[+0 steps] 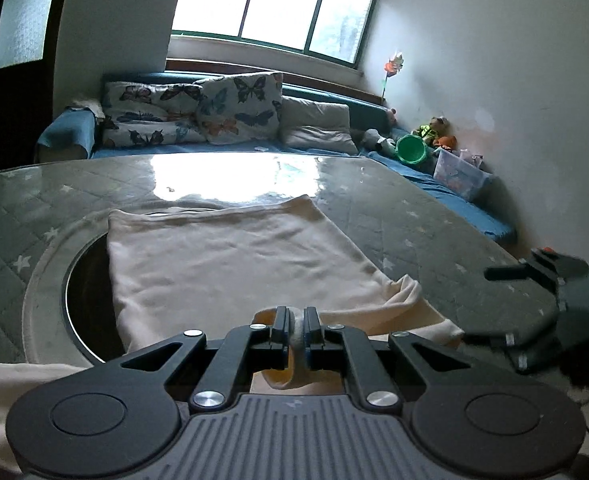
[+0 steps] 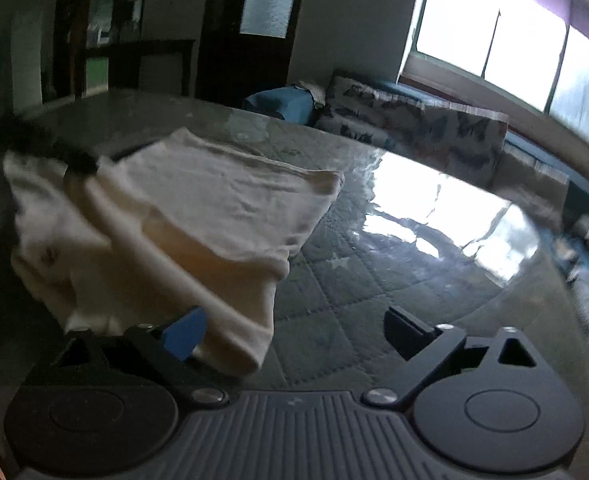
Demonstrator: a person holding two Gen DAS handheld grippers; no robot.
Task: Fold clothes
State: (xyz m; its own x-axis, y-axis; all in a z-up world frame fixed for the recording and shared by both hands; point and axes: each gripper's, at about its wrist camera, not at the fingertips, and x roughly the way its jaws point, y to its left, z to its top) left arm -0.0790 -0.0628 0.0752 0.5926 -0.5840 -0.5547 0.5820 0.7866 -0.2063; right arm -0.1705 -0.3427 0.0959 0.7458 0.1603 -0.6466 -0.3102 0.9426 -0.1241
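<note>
At the bottom centre of the left wrist view the left gripper (image 1: 296, 334) has its black jaws pinched tight on a bunched edge of the cream garment (image 1: 230, 264), a soft knit that puckers into a thick roll between the pads, and I'd guess it is held there so the near hem can be carried over the rest for a fold. In the lower part of the right wrist view the right gripper (image 2: 294, 336) stands with its jaws spread wide and nothing pressed between them; the blue-padded finger sits just beside a hanging corner of the cloth at lower left, apart from it as far as I can tell through the blur. The garment lies across the middle of the table (image 1: 434, 216), partly doubled already, with gentle wrinkles and a rounded fold at its right edge. The table is covered in a grey quilted cloth with pale stars under a glossy clear sheet that throws back the window glare, and a dark round opening (image 1: 88, 280) shows at the left, half under the garment. Further back, a blue-covered couch (image 1: 70, 132) carries butterfly-print cushions (image 1: 238, 108), a green plastic bucket (image 1: 412, 150) and soft toys at the right, beneath a green-framed window (image 1: 278, 4)
</note>
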